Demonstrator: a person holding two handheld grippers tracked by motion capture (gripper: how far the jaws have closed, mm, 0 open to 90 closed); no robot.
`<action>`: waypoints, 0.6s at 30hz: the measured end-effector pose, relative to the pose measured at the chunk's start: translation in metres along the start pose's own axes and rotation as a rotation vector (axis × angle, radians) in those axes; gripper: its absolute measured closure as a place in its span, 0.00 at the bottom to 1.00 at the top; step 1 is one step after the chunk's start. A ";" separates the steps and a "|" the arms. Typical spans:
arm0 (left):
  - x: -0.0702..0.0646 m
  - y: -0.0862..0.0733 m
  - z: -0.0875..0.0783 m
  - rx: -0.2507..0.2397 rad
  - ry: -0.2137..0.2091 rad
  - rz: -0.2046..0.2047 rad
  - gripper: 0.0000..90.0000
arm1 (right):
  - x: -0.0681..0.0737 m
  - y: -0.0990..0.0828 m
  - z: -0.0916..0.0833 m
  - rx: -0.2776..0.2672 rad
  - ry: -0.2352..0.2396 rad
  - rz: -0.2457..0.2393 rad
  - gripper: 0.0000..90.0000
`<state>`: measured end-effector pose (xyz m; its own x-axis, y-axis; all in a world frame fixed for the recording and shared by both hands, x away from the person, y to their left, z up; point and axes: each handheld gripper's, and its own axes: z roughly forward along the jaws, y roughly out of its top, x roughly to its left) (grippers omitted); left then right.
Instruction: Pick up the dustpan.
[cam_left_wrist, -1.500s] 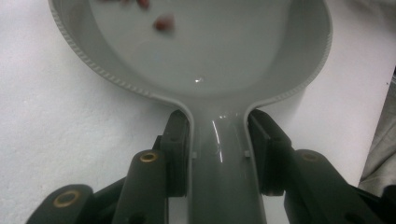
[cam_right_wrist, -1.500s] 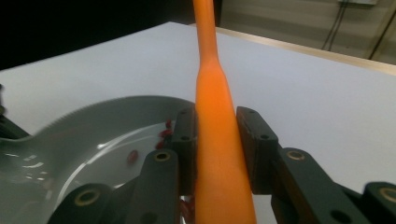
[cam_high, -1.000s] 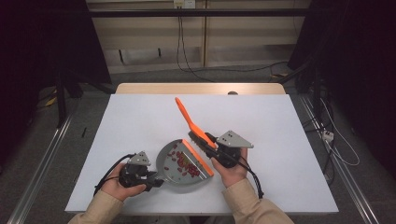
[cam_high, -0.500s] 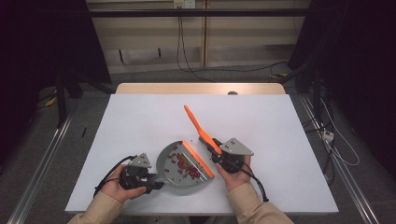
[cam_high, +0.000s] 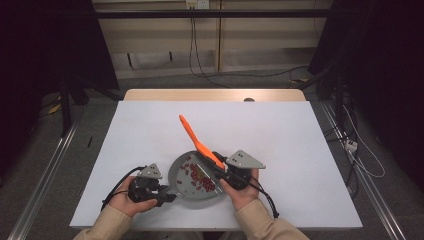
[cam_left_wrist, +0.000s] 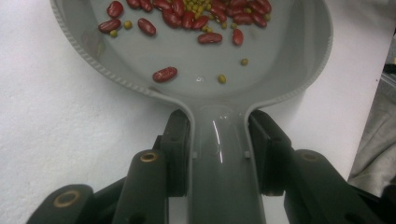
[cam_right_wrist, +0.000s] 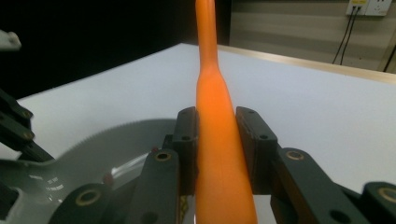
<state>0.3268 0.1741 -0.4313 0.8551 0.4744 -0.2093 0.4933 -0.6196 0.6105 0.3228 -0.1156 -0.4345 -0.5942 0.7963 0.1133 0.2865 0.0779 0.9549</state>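
at six o'clock on the table (cam_high: 300, 130), the left hand-held gripper (cam_high: 159, 196) pinches the handle of a grey pan (cam_left_wrist: 205, 65) of beans (cam_left_wrist: 187, 18). the right hand-held gripper (cam_high: 223, 169) clamps an orange spatula (cam_high: 196, 139), handle toward eleven o'clock. likely mid-stirring; next, the blade should sweep through the beans while the pan is held steady.

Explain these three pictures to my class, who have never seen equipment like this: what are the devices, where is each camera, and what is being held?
A person sits at a white table holding a hand-operated gripper in each hand. One camera looks down from above; one rides on each gripper, looking along its black jaws. The left gripper clamps the handle of a grey dustpan, which holds red beans and small green peas. The right gripper clamps an orange handle that slants up over the pan.
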 end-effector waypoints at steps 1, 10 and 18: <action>0.001 0.000 -0.001 -0.001 -0.001 -0.001 0.70 | -0.002 0.003 0.000 -0.003 -0.003 0.003 0.79; 0.006 0.001 -0.002 0.001 0.002 -0.020 0.70 | -0.044 0.012 0.017 0.028 -0.106 -0.032 0.79; 0.009 0.002 0.000 0.007 0.005 -0.030 0.70 | -0.039 0.001 0.034 0.095 -0.067 -0.121 0.79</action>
<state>0.3353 0.1768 -0.4315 0.8392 0.4958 -0.2236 0.5196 -0.6094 0.5988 0.3720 -0.1265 -0.4469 -0.5779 0.8158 -0.0226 0.2876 0.2295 0.9298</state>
